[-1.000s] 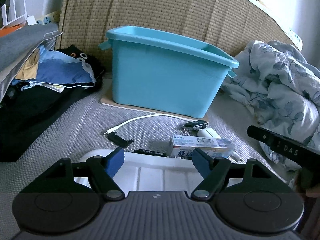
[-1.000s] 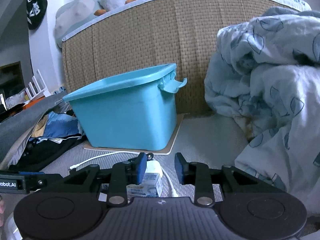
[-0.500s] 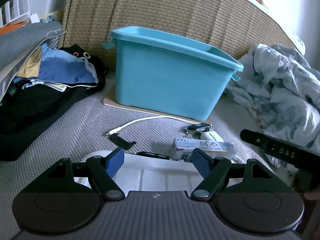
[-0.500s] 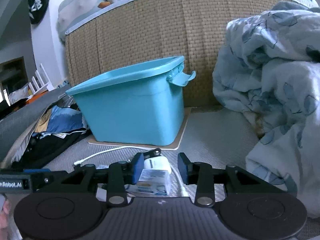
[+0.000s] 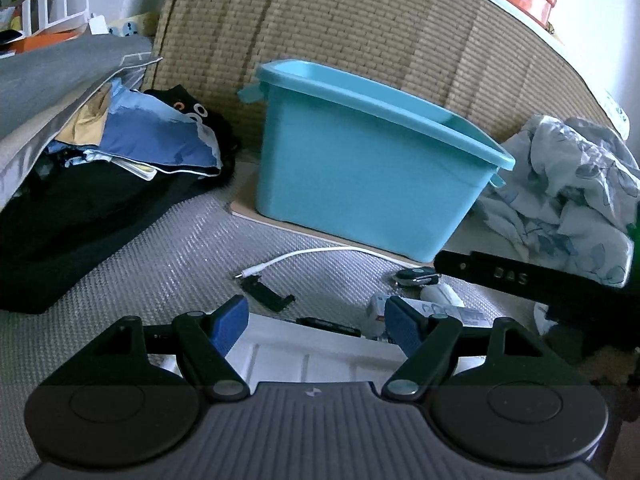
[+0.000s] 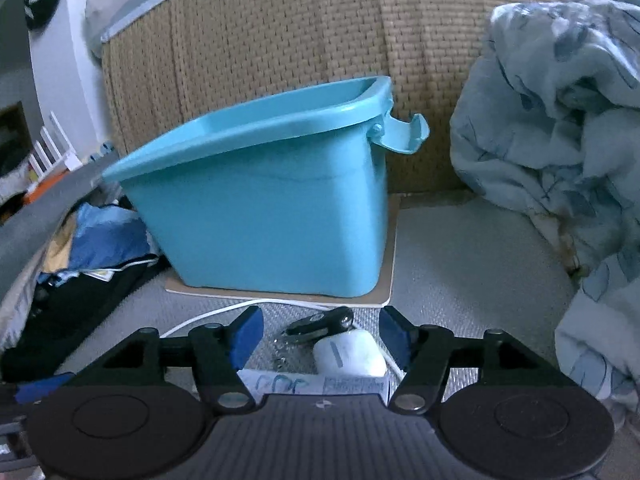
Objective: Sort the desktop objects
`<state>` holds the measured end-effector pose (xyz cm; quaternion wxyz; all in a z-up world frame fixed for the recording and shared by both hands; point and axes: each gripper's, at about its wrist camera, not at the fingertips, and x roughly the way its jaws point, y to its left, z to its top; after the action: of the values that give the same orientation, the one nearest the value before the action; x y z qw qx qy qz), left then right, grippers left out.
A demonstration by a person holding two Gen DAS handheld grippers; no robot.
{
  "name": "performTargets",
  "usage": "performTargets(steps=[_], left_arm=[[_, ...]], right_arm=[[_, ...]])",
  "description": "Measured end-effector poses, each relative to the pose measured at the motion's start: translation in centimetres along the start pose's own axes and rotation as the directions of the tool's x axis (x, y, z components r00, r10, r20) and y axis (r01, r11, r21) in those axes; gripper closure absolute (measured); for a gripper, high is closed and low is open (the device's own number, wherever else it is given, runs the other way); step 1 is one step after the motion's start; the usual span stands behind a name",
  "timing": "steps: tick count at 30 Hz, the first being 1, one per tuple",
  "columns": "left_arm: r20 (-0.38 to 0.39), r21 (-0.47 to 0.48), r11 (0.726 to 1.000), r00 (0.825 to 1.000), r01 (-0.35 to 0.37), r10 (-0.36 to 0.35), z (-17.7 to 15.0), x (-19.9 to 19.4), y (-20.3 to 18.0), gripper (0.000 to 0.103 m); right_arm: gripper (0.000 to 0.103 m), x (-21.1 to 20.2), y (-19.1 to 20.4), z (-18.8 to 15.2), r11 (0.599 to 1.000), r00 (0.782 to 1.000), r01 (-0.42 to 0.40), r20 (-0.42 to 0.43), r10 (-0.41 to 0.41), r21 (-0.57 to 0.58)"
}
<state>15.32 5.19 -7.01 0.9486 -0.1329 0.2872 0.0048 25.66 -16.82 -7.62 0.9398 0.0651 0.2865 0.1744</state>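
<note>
Woven rattan backing fills the upper part of both views, and a grey mat surface is spread below it, with a teal plastic bin (image 6: pixel 264 204) set on a thin board at the centre. Small items are seen scattered in front of the bin at lower centre: one white charging cable (image 5: pixel 304 256), one black key fob (image 6: pixel 320 322), one white rounded charger-like object (image 6: pixel 350 354), one printed carton (image 6: pixel 316 384), one black clip-shaped piece (image 5: pixel 266 294) and one dark pen-like stick (image 5: pixel 328 326), six loose things in all; one white tray (image 5: pixel 304 360) is partly hidden under the left gripper (image 5: pixel 316 322). The approach to a pick is judged to be in hand, nothing yet being held. The right gripper (image 6: pixel 320 338) is held low with its jaws spread on either side of the fob and the white object, neither touched as far as can be told. The left gripper's jaws are likewise spread and empty over the tray. A further descent and a closing of the jaws on one item is called for next, followed by carriage to the bin or tray.
</note>
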Motion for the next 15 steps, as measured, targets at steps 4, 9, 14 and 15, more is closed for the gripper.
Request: performTargets(steps=[4,9,14,15], left_arm=[[-0.001,-0.060,0.998,0.999,0.037,-0.037,0.1,-0.1,0.9,0.025],[-0.008,-0.104,0.994,1.000,0.028,-0.029,0.1,0.2,1.5,0.025],[-0.011,-0.081,0.996,0.999,0.033,-0.034,0.0,0.4,1.1,0.025],[-0.013,-0.076,0.997,0.999,0.033,-0.034,0.0,0.4,1.1,0.025]], right_arm=[[0.034,1.7,0.5,0.2,0.999,0.999,0.010,-0.050,-0.012,-0.040],[0.034,3.3,0.7,-0.2,0.997,0.997,0.028,-0.077,-0.033,-0.068],[0.034,4.2,1.2,-0.2,0.993,0.995,0.027,-0.095,-0.038,-0.116],[0.034,4.4,1.2,-0.1,0.992,0.994,0.026,-0.099,-0.038,-0.120]])
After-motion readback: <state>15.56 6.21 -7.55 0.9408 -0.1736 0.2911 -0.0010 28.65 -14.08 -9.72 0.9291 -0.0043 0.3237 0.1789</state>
